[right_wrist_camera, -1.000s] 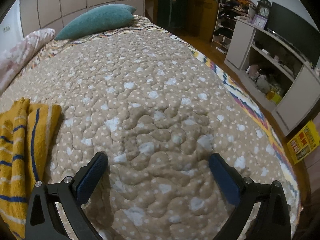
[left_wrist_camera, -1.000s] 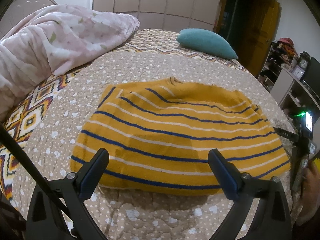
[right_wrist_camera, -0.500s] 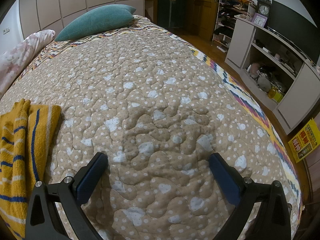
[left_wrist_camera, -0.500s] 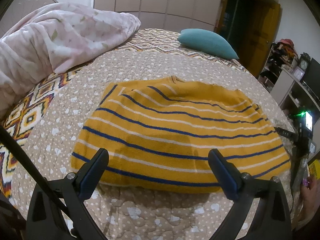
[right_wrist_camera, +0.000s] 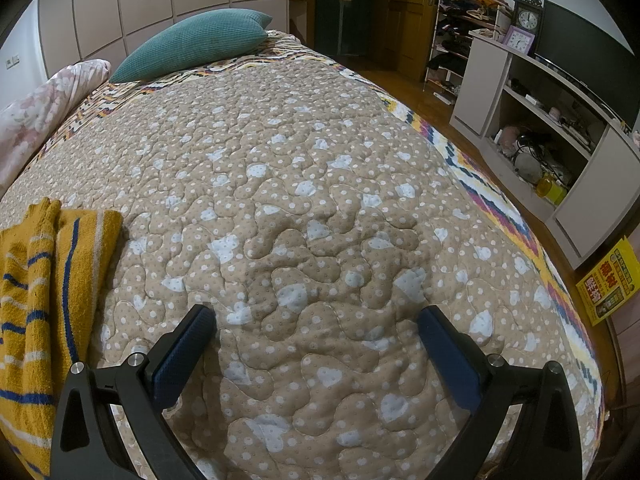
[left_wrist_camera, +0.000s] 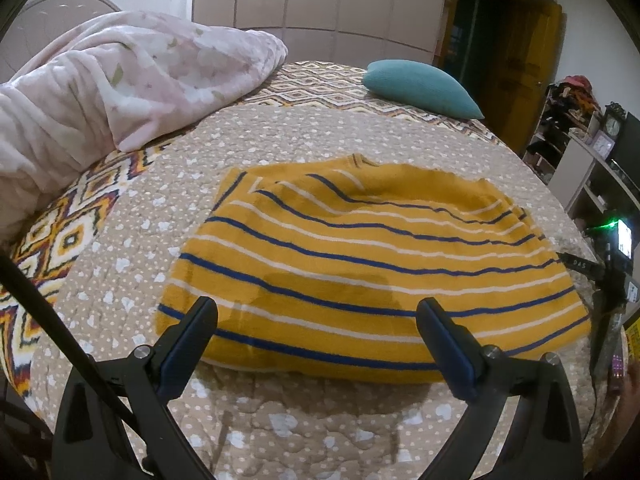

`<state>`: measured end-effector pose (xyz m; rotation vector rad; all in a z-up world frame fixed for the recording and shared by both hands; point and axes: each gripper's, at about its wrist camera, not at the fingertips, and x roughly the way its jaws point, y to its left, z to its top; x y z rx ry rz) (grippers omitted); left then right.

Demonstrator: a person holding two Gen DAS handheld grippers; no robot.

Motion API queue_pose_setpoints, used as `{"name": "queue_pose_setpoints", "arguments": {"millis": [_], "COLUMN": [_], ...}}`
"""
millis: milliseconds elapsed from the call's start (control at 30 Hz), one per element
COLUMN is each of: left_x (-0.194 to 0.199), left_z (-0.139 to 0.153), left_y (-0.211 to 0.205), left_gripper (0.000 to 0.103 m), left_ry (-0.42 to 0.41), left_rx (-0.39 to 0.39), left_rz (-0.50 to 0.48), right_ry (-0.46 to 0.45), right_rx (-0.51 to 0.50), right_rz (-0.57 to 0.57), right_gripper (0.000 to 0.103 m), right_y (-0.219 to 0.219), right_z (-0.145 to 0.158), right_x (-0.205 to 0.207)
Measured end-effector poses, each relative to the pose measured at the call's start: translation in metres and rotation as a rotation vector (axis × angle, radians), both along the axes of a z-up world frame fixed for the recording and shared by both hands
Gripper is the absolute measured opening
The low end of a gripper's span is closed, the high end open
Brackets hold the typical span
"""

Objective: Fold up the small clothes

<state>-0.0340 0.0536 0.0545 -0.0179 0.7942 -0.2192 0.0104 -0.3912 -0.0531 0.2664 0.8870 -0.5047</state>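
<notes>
Mustard-yellow knit sweater with navy and white stripes [left_wrist_camera: 360, 264] lies folded flat on beige dotted quilted bedspread [right_wrist_camera: 320, 200], middle of bed, near edge just beyond left gripper [left_wrist_camera: 316, 320]. Left jaws wide, holding nothing, hovering over near hem. Right gripper [right_wrist_camera: 316, 328] — jaws wide, empty — over bare quilt, sweater at its left. Teal corduroy pillow [left_wrist_camera: 420, 88] far; pink floral duvet [left_wrist_camera: 120, 80] far left. Risk: pinching only top layer — fold slips apart; soft quilt may get caught too.

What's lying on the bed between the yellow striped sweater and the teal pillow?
Nothing: only bare dotted quilt lies between the sweater and the pillow. The left wrist view shows it.
</notes>
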Motion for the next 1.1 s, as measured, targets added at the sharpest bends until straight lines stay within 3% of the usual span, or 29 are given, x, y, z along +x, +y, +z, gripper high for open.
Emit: {"name": "queue_pose_setpoints", "arguments": {"millis": [733, 1100], "left_x": [-0.003, 0.013], "left_z": [-0.024, -0.019], "left_y": [0.011, 0.100], "left_gripper": [0.099, 0.099], "left_ry": [0.056, 0.047], "left_rx": [-0.021, -0.013], "left_rz": [0.044, 0.236], "right_ry": [0.000, 0.001], "right_rx": [-0.001, -0.003], "right_rz": [-0.001, -0.002], "right_gripper": [0.103, 0.103], "right_y": [0.001, 0.001], "right_z": [0.000, 0.000], "right_x": [0.001, 0.001]}}
